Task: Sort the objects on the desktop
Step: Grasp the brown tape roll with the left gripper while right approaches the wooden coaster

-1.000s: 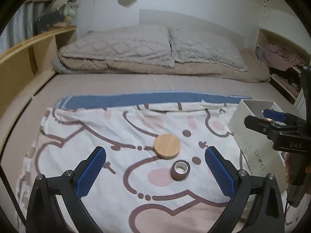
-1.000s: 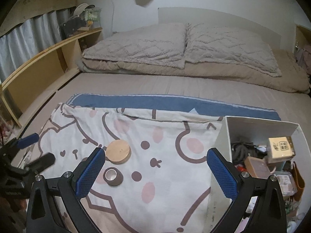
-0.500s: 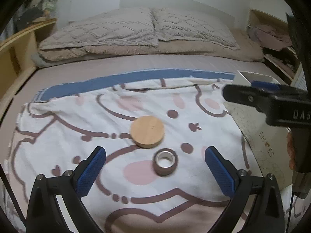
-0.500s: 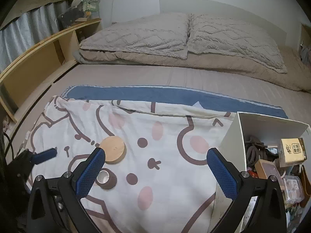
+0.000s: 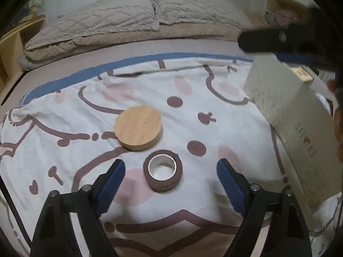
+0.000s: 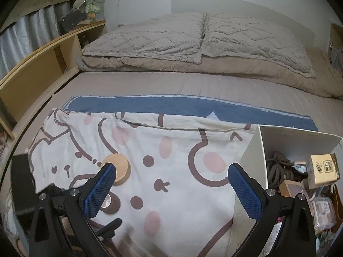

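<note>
A brown roll of tape (image 5: 163,173) lies flat on the cartoon-print sheet (image 5: 214,132). My left gripper (image 5: 170,178) is open and low over the sheet, its blue pads on either side of the roll without touching it. A round wooden lid (image 5: 138,127) lies just beyond the roll. In the right wrist view the lid (image 6: 120,170) and the roll (image 6: 112,203) lie at lower left, partly behind my open, empty right gripper (image 6: 172,189). The white box (image 6: 253,162) on the right holds several sorted items.
The white box wall (image 5: 289,115) stands close to the right of the left gripper. The right gripper's black body (image 5: 278,40) hangs above it, blurred. Pillows (image 6: 199,36) lie at the far end of the bed. A wooden shelf (image 6: 42,64) runs along the left.
My left gripper has moved forward and down, so the tape roll now sits between its pads. The right gripper has drifted slightly; both stay open.
</note>
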The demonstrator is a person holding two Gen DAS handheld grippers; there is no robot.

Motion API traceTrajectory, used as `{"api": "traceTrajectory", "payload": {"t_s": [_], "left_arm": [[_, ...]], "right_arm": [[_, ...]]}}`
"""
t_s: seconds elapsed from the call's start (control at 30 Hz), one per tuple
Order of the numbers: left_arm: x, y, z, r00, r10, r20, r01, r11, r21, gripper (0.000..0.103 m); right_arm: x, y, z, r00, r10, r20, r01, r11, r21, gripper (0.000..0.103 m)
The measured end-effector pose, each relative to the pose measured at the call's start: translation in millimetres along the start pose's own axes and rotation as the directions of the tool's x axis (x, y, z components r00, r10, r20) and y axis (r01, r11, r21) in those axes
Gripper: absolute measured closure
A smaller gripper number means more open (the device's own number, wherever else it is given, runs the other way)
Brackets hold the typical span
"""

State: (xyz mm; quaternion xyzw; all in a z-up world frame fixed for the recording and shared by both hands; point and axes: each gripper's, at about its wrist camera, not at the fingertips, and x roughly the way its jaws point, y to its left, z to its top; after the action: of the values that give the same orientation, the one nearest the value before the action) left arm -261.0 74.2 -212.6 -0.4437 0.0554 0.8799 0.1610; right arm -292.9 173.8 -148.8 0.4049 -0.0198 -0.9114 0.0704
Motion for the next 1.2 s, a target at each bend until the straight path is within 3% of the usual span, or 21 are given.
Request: {"api": "traceTrajectory", "payload": {"t_s": [0.1,0.33,0.4,0.63,0.73,0.8,0.9,1.2], "left_arm": [[11.7,2.7,-3.9,0.999,-0.033,-0.041,0.033,0.999,-0.013,0.030],[24.7,10.3,-9.8,0.997,-0.036,-0.065,0.034,0.999,-0.029,0.040],[26.1,13.8,-9.9,0.998,-0.030,-0.059,0.028,0.999,-0.037,0.052],[18.8,26.8,-11.4,0.996,-0.079,-0.028,0.078,0.995,-0.057,0.060],[11.9,32.5,-13.6,0.995,-0.096,-0.013,0.095,0.994,-0.054,0.060],[7.3,36.8,-15.6,0.995,-0.101,-0.007,0.101,0.993,-0.053,0.060],[-0.8,42.7,-19.9,0.995,-0.100,-0.006,0.100,0.994,-0.045,0.060],[-28.8,65.3,-53.9,0.997,-0.057,-0.051,0.059,0.998,0.033,0.060]], "right_arm": [[6.0,0.3,-0.1,1.000,0.019,-0.015,-0.019,1.000,0.003,0.000],[22.2,11.2,-3.0,0.998,0.037,-0.043,-0.038,0.999,-0.023,0.000],[25.6,12.3,-2.7,0.997,0.069,-0.044,-0.069,0.997,-0.016,0.002],[43.9,10.0,-3.6,0.984,0.166,-0.068,-0.158,0.981,0.112,0.013],[50.9,11.9,-4.2,0.979,0.191,-0.072,-0.180,0.973,0.144,0.027],[56.7,15.7,-4.9,0.974,0.210,-0.084,-0.196,0.969,0.148,0.058],[64.0,24.4,-4.4,0.970,0.221,-0.099,-0.205,0.968,0.147,0.074],[94.2,65.4,-1.1,0.962,0.236,-0.137,-0.225,0.970,0.088,0.077]]}}
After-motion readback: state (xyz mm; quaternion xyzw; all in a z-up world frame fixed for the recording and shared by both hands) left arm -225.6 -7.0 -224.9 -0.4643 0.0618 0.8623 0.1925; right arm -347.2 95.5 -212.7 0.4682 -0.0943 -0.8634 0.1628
